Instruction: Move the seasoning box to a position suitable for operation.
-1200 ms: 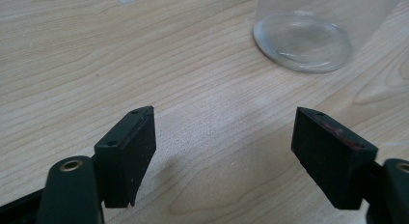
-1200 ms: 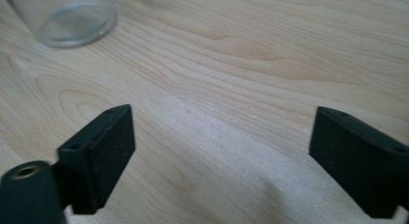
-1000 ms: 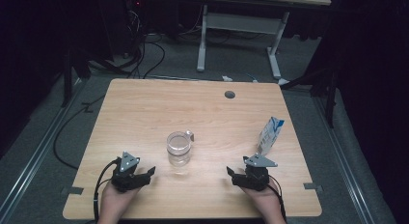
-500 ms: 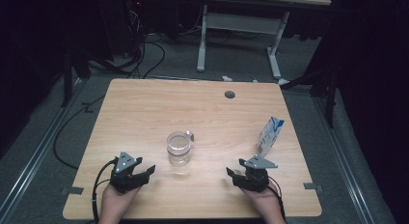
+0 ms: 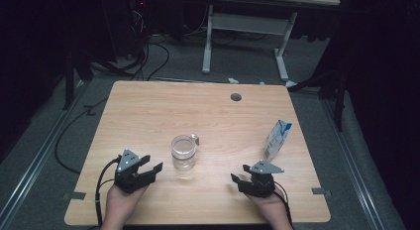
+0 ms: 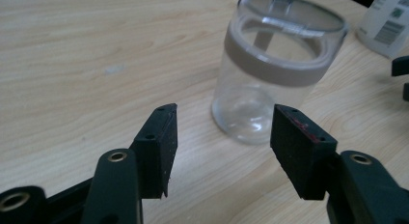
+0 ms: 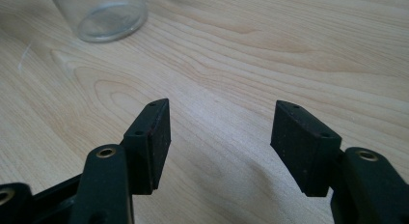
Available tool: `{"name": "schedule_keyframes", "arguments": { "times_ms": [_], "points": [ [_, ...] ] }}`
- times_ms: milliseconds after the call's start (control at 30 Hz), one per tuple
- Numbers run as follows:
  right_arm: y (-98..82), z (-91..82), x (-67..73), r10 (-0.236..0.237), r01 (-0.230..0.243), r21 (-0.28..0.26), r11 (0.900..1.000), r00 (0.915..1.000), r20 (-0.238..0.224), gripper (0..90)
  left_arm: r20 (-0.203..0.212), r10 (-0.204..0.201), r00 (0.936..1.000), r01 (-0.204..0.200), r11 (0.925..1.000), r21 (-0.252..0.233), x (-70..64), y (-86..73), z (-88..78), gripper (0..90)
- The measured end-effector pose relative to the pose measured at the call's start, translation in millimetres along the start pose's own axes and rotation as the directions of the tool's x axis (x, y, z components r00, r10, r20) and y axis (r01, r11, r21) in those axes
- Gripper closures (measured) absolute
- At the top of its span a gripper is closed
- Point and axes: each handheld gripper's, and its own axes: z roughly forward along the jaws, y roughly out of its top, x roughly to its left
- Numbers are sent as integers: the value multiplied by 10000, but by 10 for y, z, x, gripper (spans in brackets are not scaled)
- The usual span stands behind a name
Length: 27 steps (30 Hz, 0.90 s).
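Observation:
A clear glass jar (image 5: 183, 151) with a clear lid and a grey band stands upright near the middle of the wooden table (image 5: 208, 116). My left gripper (image 5: 151, 165) rests open just left of it, jaws aimed at the jar (image 6: 270, 69) with nothing between them. A small white and blue carton (image 5: 277, 140) stands near the right edge. My right gripper (image 5: 238, 179) lies open on the table in front of the carton, its jaws empty over bare wood, the jar's base (image 7: 103, 14) farther off.
A round cable hole (image 5: 236, 97) sits near the table's far edge. Beyond the table stands another desk's white frame (image 5: 247, 27) with cables (image 5: 148, 46) on the grey floor. Part of the carton (image 6: 386, 21) shows behind the jar in the left gripper view.
Both grippers have shifted only slightly on the table near its front edge. The jar and the carton stay where they were.

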Motion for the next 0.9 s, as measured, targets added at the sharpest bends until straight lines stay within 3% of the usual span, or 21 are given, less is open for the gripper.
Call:
{"name": "schedule_keyframes", "arguments": {
  "times_ms": [133, 267, 400, 500, 600, 733, 900],
  "points": [
    [-1, -12, 9, -15, 15, -18, 10000, 10000, -53, 394, 179, -21, 9998, 25, 9997, -233, -62, 187, -4, 463],
    [7, -27, 18, -86, 86, -60, 9999, 9999, -69, 394, 62, 309, 9995, -308, 9993, -208, -107, 316, 35, 482],
    [9, -31, 17, -119, 119, -78, 9999, 9999, -76, 394, 138, 294, 9995, -292, 9994, -182, -117, 405, 77, 485],
    [7, -29, 13, -95, 95, -44, 9999, 9999, -74, 391, 148, 429, 9990, -428, 9991, -76, -133, 444, 111, 496],
    [13, -43, 3, -19, 19, -93, 10000, 10000, -86, 391, -179, 616, 9979, -619, 9980, -153, -157, 472, 123, 481],
    [17, -60, -9, -83, 82, -116, 9999, 10000, -54, 390, 90, 221, 9997, -219, 9995, -217, -138, 498, 133, 477],
    [20, -62, -8, -90, 89, -120, 9999, 9999, -134, 390, -17, 405, 9992, -405, 9991, -137, -152, 497, 163, 488]
  ]
}}
